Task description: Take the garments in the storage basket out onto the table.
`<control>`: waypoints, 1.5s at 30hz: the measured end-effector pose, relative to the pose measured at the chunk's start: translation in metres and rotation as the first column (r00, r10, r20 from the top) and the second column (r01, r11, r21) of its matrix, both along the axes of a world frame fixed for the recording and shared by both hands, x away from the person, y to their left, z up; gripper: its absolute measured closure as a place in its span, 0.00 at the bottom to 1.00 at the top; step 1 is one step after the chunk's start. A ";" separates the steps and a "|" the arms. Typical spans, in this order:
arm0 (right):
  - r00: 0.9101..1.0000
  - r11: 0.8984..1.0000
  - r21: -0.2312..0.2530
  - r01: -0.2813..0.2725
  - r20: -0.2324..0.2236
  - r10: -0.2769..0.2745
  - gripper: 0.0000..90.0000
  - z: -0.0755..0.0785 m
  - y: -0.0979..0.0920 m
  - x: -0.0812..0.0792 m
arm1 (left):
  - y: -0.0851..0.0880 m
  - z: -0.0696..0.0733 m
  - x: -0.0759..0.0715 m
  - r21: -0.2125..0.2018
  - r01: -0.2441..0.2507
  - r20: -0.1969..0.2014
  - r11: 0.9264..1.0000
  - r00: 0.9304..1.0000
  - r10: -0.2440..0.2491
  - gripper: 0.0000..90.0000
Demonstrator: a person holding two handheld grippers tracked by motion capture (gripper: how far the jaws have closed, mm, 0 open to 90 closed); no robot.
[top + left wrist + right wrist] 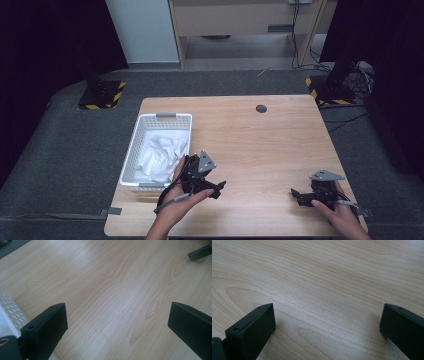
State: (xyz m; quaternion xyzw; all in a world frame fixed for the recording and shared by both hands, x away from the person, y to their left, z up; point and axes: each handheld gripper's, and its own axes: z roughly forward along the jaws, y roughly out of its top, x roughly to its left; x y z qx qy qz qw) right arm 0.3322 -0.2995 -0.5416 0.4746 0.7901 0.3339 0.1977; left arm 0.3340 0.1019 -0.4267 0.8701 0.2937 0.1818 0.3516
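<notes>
Basket (pixel 131 155) front rim hidden behind left gripper (pixel 216 186); cloth (pixel 161 154) crumpled inside; both grippers' fingers wide, empty; right gripper (pixel 298 195).

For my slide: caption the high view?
Two open grippers, left and right, rest beside a cloth in a basket.

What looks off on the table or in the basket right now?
Nothing stands out. The white cloth lies crumpled inside the white basket, which sits flat near the table's left edge. The left tool and right tool are both open over bare wood, holding nothing.
</notes>
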 end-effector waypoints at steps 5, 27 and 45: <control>1.000 1.000 0.000 -0.001 0.000 0.001 0.00 0.000 0.000 0.000 | 0.001 0.006 0.003 -0.008 -0.001 0.010 1.000 1.000 0.001 0.02; 1.000 1.000 0.000 -0.001 0.000 0.001 0.00 0.000 0.000 0.000 | 0.026 0.023 0.024 0.070 -0.036 0.044 0.997 0.998 0.033 0.01; 1.000 1.000 0.000 -0.001 0.000 0.001 0.01 0.000 0.000 0.000 | 0.060 0.019 0.044 0.074 -0.094 0.036 0.993 0.995 0.092 0.01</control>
